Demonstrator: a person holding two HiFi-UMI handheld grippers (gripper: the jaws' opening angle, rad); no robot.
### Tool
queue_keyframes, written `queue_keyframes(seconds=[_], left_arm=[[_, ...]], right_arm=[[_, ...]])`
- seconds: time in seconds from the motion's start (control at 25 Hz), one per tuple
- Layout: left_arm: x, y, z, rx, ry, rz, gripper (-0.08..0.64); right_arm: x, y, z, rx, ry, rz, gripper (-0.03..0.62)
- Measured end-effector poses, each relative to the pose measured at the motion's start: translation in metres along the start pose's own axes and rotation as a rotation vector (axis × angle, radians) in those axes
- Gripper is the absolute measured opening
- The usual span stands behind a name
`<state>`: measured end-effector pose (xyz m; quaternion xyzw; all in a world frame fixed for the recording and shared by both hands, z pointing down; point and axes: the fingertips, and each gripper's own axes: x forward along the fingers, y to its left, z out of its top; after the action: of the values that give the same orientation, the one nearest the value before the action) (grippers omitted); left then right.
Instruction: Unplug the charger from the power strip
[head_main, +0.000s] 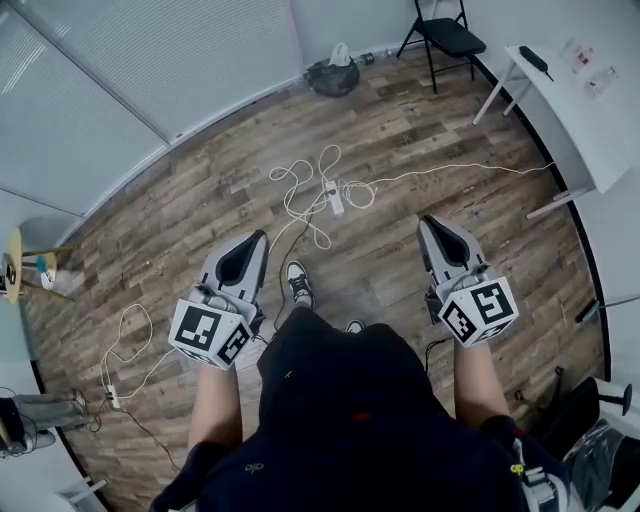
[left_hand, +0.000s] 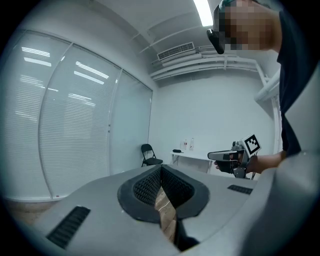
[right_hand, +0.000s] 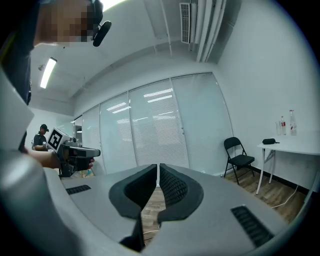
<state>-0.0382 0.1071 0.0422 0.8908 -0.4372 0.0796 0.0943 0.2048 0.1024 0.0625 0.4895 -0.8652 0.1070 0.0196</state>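
A white power strip (head_main: 335, 198) lies on the wooden floor ahead of me, in a tangle of white cables (head_main: 300, 195). What is plugged into it is too small to make out. My left gripper (head_main: 260, 238) is held at waist height to the left of the strip, well short of it, with its jaws together and nothing between them. Level with it on the right is my right gripper (head_main: 427, 222), also shut and empty. In the left gripper view the pads (left_hand: 150, 187) meet at the tip; in the right gripper view the pads (right_hand: 172, 186) do the same.
A black folding chair (head_main: 445, 38) and a white table (head_main: 575, 90) stand at the far right. A dark bag (head_main: 333, 75) sits by the far wall. A second strip with a cable (head_main: 113, 395) lies at the left. My shoe (head_main: 298, 283) is just short of the cables.
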Motion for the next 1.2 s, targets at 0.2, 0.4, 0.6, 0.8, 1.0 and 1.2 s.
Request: queue_keyframes(seconds=[0.2, 0.4, 0.6, 0.8, 1.0, 1.2], left_arm=[[0.044, 0.034, 0.006, 0.008, 0.015, -0.059, 0.020], [0.085, 0.095, 0.007, 0.017, 0.055, -0.108, 0.020], [0.121, 0.182, -0.007, -0.008, 0.094, -0.154, 0.020], [0.163, 0.248, -0.037, -0.015, 0.143, -0.203, 0.020], [0.223, 0.288, -0.089, -0.063, 0.181, -0.180, 0.018], [0.294, 0.297, -0.144, -0.065, 0.201, -0.166, 0.018]], right_arm=[[0.037, -0.017, 0.002, 0.009, 0.011, -0.054, 0.032], [0.104, -0.023, -0.003, 0.025, 0.048, -0.092, 0.032], [0.196, -0.015, -0.015, 0.019, 0.113, -0.115, 0.032], [0.271, -0.021, -0.033, -0.011, 0.147, -0.160, 0.032], [0.322, -0.051, -0.095, -0.024, 0.225, -0.166, 0.032], [0.361, -0.099, -0.177, -0.036, 0.297, -0.165, 0.032]])
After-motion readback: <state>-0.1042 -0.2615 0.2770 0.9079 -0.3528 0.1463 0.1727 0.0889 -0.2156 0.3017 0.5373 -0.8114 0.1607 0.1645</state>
